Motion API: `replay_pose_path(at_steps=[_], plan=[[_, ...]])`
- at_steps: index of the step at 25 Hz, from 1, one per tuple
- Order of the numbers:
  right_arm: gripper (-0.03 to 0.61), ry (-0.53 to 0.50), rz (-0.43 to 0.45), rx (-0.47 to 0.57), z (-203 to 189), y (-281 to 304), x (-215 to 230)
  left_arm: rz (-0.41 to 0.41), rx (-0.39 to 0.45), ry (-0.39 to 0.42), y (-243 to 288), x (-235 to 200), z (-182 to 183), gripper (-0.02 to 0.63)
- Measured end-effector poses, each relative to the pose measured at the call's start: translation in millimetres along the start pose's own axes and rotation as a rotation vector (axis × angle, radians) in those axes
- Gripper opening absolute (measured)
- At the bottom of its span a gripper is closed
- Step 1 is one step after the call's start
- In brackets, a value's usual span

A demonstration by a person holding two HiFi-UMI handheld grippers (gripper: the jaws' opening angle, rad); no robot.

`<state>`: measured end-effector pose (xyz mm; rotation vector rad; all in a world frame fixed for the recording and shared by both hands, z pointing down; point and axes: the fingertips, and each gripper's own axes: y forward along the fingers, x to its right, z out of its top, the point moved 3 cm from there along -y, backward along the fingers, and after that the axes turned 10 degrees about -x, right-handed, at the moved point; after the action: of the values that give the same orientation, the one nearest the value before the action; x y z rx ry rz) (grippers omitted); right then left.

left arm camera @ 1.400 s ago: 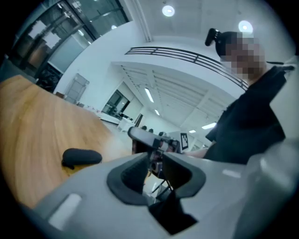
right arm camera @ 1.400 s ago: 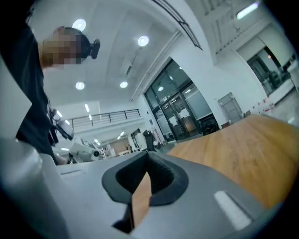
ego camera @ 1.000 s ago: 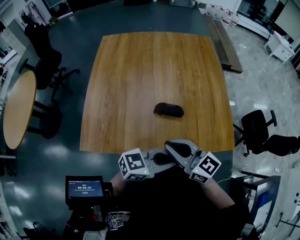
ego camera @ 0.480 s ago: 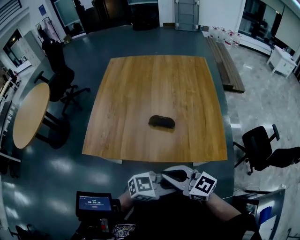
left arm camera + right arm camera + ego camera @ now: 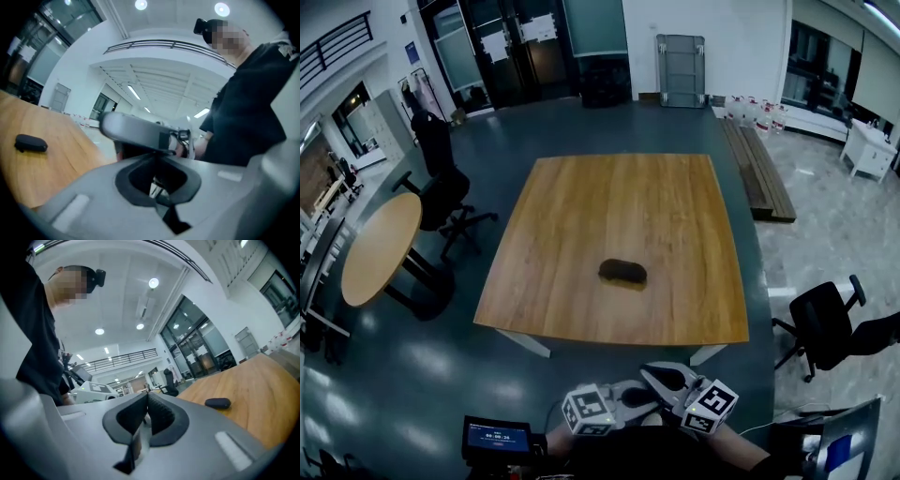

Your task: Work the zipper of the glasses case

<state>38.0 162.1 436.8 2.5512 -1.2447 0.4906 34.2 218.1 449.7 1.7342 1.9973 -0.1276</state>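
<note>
**Close to my chest, both jaws closed on nothing**

My left gripper (image 5: 625, 396) and right gripper (image 5: 668, 380) are pressed together and empty, side by side off the wooden table's (image 5: 675, 206) near edge. The black glasses case (image 5: 622, 272) lies mid-table, well apart from both.

The head view is rather dim, and it bends strongly toward its edges. The floor (image 5: 422, 361) carries pale, soft reflections of lamps. The glasses case (image 5: 622, 272) throws almost no shadow on the table (image 5: 581, 206). In both gripper views ceiling lights (image 5: 140, 4) glare overhead, the nearest surfaces seem out of focus, and the corners are black.
</note>
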Motion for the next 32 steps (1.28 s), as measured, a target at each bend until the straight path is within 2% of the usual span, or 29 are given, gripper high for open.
replay_pose_path(at_steps=[3,6,8,10,13,19,27,32], plan=[[0.005,0.031,-0.128,0.016,2.8,-22.3,16.7,0.19,0.071,-0.063,-18.2,-23.3,2.3,0.002],[0.005,0.053,-0.254,0.006,-5.1,-40.5,30.3,0.386,0.144,-0.171,-51.1,-53.7,-4.1,0.001],[0.005,0.063,-0.291,-0.006,-14.5,-46.2,35.3,0.478,0.185,-0.25,-72.8,-70.6,-12.9,0.001],[0.005,0.078,-0.292,-0.013,-21.9,-45.1,38.2,0.525,0.221,-0.305,-88.1,-81.9,-21.6,0.0],[0.005,0.07,-0.28,-0.025,-26.3,-40.8,40.7,0.541,0.253,-0.336,-91.6,-87.9,-30.6,0.0],[0.005,0.063,-0.247,-0.049,-35.1,-36.2,37.0,0.503,0.248,-0.286,-78.3,-77.7,-30.2,0.002],[0.005,0.089,-0.237,-0.059,-38.7,-43.7,39.5,0.531,0.268,-0.358,-76.2,-77.5,-42.1,0.001],[0.005,0.087,-0.228,-0.056,-38.3,-51.4,39.4,0.525,0.255,-0.356,-67.4,-73.4,-41.0,0.001]])
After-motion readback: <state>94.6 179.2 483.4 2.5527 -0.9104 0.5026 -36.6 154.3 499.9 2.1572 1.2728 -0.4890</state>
